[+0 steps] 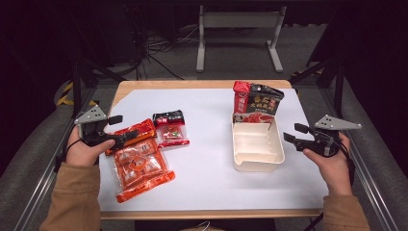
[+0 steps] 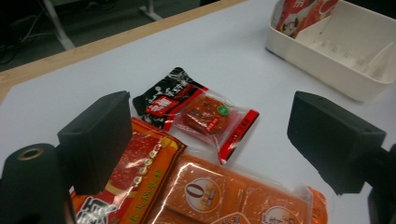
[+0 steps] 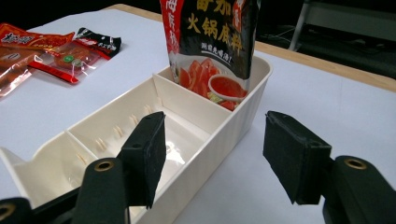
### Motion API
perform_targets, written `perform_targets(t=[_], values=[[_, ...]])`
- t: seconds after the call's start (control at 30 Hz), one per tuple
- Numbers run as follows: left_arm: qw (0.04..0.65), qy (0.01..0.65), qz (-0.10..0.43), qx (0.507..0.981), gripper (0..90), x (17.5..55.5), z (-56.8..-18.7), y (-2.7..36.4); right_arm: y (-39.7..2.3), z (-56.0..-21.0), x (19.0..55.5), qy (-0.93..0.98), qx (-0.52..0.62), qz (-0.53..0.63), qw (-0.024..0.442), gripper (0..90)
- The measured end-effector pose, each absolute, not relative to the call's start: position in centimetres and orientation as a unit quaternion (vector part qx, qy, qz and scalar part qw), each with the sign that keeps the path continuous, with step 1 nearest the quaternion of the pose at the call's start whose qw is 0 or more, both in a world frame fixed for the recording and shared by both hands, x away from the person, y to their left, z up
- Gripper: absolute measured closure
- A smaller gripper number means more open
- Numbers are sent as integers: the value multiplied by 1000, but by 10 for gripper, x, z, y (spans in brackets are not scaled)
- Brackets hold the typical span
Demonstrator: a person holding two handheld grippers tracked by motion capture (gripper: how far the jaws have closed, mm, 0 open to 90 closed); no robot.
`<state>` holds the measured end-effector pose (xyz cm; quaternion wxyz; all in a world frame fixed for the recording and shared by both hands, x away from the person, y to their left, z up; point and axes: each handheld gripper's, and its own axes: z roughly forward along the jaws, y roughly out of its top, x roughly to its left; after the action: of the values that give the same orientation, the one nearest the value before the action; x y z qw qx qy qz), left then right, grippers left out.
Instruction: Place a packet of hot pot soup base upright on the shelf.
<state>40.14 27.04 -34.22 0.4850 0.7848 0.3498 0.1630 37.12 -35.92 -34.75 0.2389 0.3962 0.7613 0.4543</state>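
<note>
Both tongs are held released: the left gripper [image 1: 126, 138] above the orange packets [image 1: 139, 163], the right gripper [image 1: 288, 137] beside the white bin [image 1: 257, 161].

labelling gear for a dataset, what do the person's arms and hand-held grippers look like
Both forearms wear tan-brown sleeves. The left hand-held gripper and right hand-held gripper are black, each with two blocky black pads, a grey three-cornered plate on top and a thin black cable trailing.
</note>
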Motion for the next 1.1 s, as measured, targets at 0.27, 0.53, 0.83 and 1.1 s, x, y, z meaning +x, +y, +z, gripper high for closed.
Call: perform_targets(t=[0.27, 0.53, 0.83, 1.1], values=[[483, 381, 175, 769, 134, 402, -348, 284, -360, -357, 375, 768, 405, 440, 229, 381], [478, 427, 191, 743, 131, 406, -363, 304, -359, -364, 380, 769, 407, 438, 227, 375], [470, 474, 206, 716, 127, 409, -382, 325, -355, -368, 385, 774, 406, 433, 221, 372], [482, 503, 202, 688, 106, 420, -404, 337, -355, -373, 388, 776, 408, 429, 218, 364]])
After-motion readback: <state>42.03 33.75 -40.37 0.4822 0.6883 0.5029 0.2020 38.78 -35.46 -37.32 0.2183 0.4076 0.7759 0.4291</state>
